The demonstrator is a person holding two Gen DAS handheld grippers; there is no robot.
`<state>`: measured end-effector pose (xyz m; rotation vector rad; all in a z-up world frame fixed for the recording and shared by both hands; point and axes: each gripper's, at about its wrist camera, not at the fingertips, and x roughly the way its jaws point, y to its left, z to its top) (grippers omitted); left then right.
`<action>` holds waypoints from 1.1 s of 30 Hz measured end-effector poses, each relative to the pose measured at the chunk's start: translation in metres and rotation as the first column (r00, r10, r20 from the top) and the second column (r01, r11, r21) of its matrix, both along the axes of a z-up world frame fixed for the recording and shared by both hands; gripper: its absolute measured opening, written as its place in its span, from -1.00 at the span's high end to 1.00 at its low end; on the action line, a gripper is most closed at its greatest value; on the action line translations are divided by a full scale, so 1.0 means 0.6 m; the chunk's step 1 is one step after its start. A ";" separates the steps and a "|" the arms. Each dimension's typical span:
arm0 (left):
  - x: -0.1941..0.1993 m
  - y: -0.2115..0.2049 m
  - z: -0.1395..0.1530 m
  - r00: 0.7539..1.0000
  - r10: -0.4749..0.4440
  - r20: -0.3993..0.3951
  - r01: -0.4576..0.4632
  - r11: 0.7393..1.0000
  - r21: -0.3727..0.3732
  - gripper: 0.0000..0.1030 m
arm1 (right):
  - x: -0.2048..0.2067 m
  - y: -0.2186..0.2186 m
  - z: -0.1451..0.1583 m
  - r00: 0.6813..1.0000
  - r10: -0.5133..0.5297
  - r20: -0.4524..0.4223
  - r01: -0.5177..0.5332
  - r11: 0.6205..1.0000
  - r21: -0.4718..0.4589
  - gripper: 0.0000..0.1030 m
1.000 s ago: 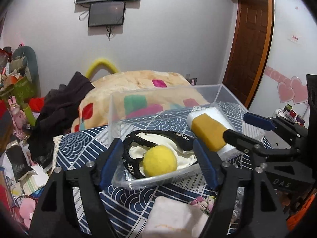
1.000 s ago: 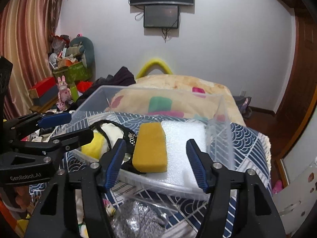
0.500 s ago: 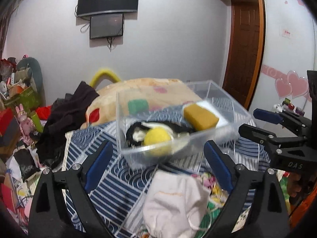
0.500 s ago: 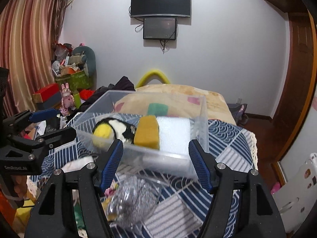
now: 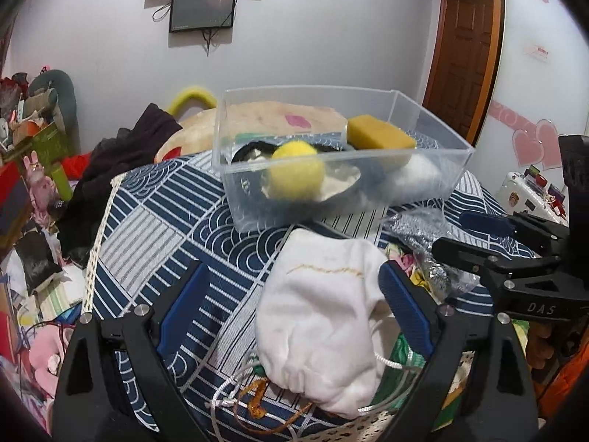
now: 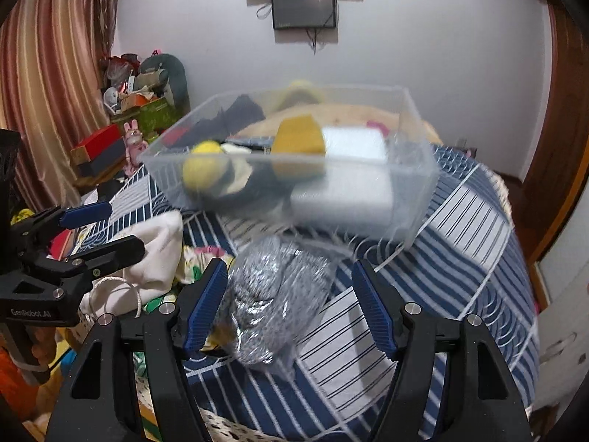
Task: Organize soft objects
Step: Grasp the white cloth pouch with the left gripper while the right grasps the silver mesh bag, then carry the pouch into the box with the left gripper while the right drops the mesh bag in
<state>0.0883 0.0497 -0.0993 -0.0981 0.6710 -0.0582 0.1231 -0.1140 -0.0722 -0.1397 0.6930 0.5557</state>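
A clear plastic bin (image 5: 434,184) (image 6: 416,191) stands on the blue patterned cloth. It holds a yellow ball (image 5: 296,175) (image 6: 204,169), a yellow sponge (image 5: 379,133) (image 6: 300,138), a white foam block (image 6: 353,184) and a black-and-cream cloth (image 5: 338,184). My left gripper (image 5: 294,311) is open, with a white drawstring pouch (image 5: 324,313) (image 6: 154,250) between its fingers. My right gripper (image 6: 291,305) is open around a silver-grey bagged item (image 6: 272,294) (image 5: 423,235). Both grippers are in front of the bin.
The cloth covers a table (image 6: 460,258) that drops off at the left and right. A patterned pillow (image 5: 279,118) and dark clothes (image 5: 121,154) lie behind the bin. Boxes and toys (image 6: 121,136) clutter the left. A wooden door (image 5: 467,48) is at the right.
Both grippers have drawn back from the bin and dropped lower. The white pouch and the silver bagged item now sit between their fingers.
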 end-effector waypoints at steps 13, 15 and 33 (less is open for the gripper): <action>0.008 0.010 -0.033 0.998 -0.050 -0.044 0.044 0.990 -0.137 -0.14 | 0.002 -0.008 -0.032 0.996 0.010 -0.084 -0.010 1.000 -0.002 -0.09; 0.004 0.005 -0.029 0.998 -0.055 -0.036 0.051 0.991 -0.123 0.06 | 0.000 -0.010 -0.030 0.996 0.020 -0.087 -0.020 1.000 0.006 0.15; -0.048 0.011 0.046 0.995 -0.026 0.098 0.032 0.998 -0.053 0.58 | -0.037 -0.051 0.022 0.999 -0.013 0.035 0.012 0.999 0.032 0.55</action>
